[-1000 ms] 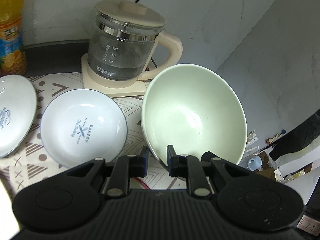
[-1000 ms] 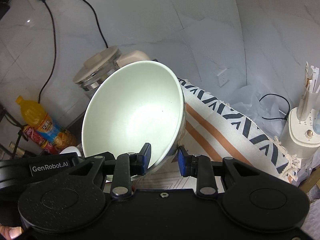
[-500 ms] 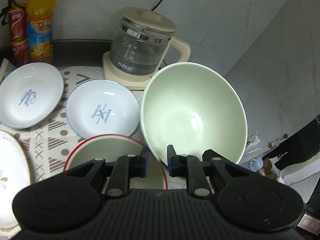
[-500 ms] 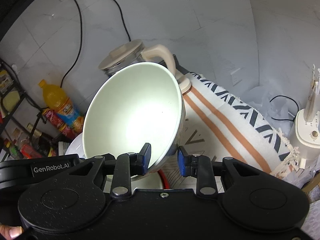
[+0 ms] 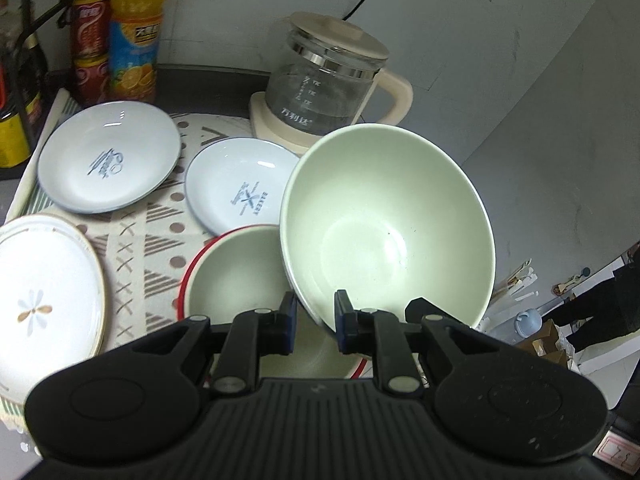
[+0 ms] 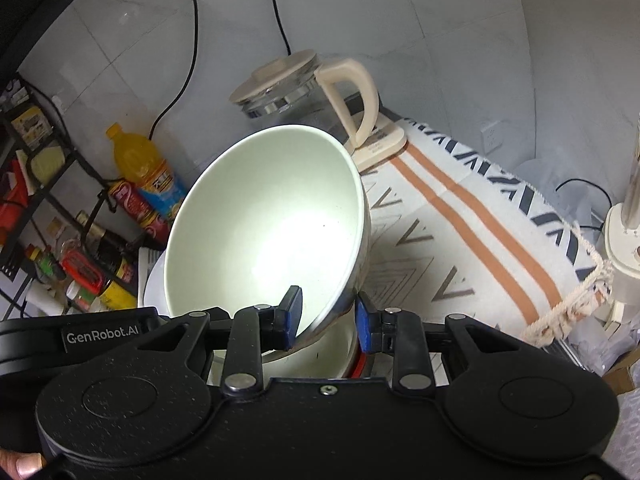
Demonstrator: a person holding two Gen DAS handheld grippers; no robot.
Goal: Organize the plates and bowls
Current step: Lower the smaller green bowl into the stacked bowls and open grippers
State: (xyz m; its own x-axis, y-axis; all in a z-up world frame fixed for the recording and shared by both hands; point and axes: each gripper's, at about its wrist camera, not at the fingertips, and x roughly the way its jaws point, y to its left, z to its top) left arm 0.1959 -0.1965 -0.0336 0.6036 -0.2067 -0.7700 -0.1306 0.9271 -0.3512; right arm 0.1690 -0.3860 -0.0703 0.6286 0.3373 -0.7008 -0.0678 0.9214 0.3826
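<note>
My left gripper [image 5: 315, 322] is shut on the near rim of a pale green bowl [image 5: 384, 228], which hangs tilted over a red-rimmed bowl [image 5: 232, 276] on the patterned cloth. My right gripper [image 6: 328, 316] is shut on the rim of a pale green bowl [image 6: 264, 228] too, tilted above a white, red-edged bowl [image 6: 312, 356]. I cannot tell whether both views show one bowl. Two blue-rimmed plates [image 5: 108, 162] [image 5: 240, 186] lie behind. A gold-rimmed flower plate [image 5: 44, 292] lies at the left.
A glass kettle [image 5: 324, 84] on a cream base stands at the back, also in the right wrist view [image 6: 296, 96]. An orange juice bottle [image 5: 134, 32] and cans [image 5: 90, 48] stand back left. A rack of bottles [image 6: 60, 240] is at the left. The striped cloth [image 6: 460, 240] runs right.
Both grippers have pulled back and risen with the green bowl. The red-rimmed bowl and flower plate have come into the left view. Both grips are unchanged.
</note>
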